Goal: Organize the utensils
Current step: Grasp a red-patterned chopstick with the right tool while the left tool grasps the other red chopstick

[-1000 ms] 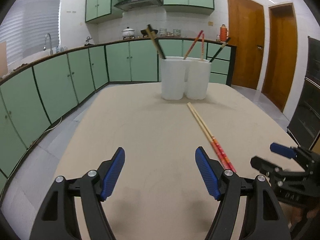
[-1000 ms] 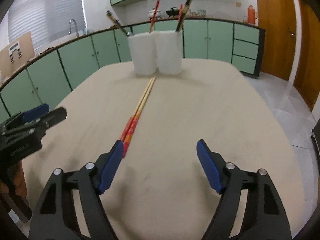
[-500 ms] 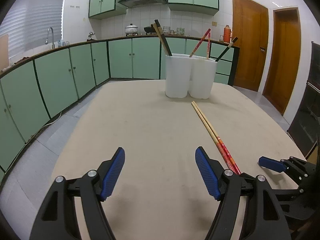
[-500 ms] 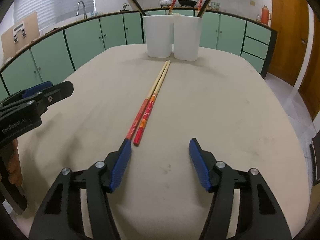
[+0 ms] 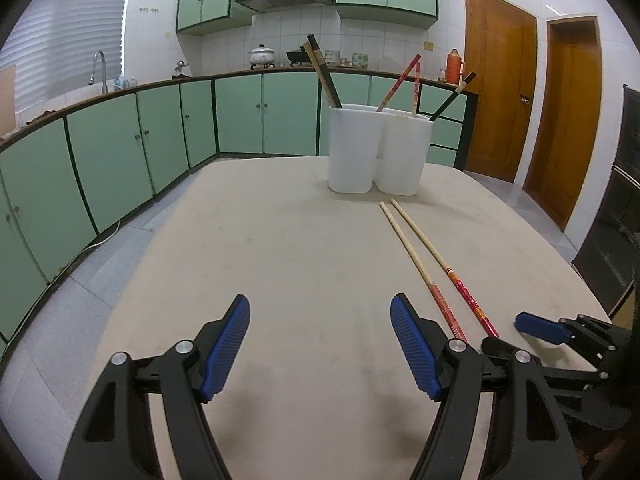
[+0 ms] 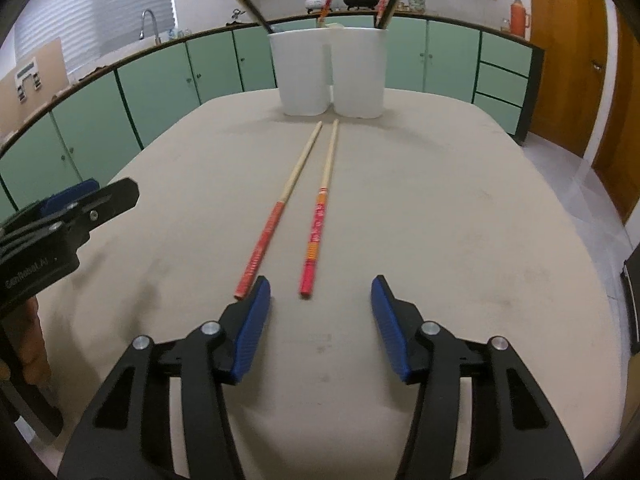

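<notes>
Chopsticks (image 6: 316, 224) left on desk (image 6: 460, 220), others already in holders (image 6: 328, 72); both my tools (image 6: 320, 320) (image 5: 320, 344) wide open, empty.

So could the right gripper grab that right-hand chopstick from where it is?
Probably yes. The right gripper is open, and the right chopstick has its red end lying just ahead of the gap between the fingers, apart from the left chopstick, with bare table around it.
</notes>
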